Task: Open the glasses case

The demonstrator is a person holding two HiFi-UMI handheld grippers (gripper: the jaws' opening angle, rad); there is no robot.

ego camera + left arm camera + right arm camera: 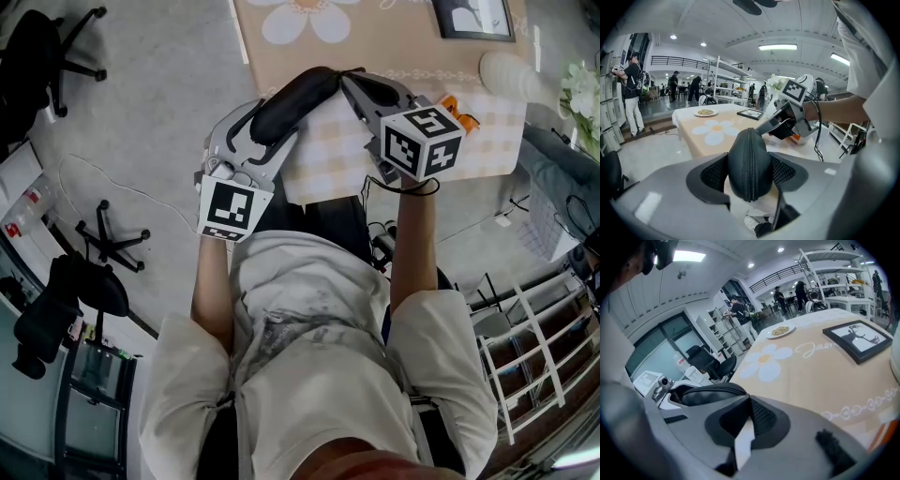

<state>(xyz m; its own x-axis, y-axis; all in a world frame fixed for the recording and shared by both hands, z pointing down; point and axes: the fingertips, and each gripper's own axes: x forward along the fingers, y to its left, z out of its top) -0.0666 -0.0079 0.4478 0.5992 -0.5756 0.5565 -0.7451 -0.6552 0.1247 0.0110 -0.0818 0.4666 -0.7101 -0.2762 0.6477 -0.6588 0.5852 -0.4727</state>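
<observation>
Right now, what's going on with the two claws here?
A person is working a black glasses case with two hand-held grippers at the near edge of the table. The left claw is clamped across the case's body. The right claw is shut, its tips at the case's far end; whether it pinches the zipper pull can't be made out. The zipper looks closed, so the case is not yet open.

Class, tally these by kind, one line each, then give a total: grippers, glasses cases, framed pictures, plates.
Grey two-jaw grippers: 2 (left gripper, right gripper)
Black zipped oval glasses case: 1
Black-framed picture: 1
White round plate of food: 1
Total: 5
</observation>
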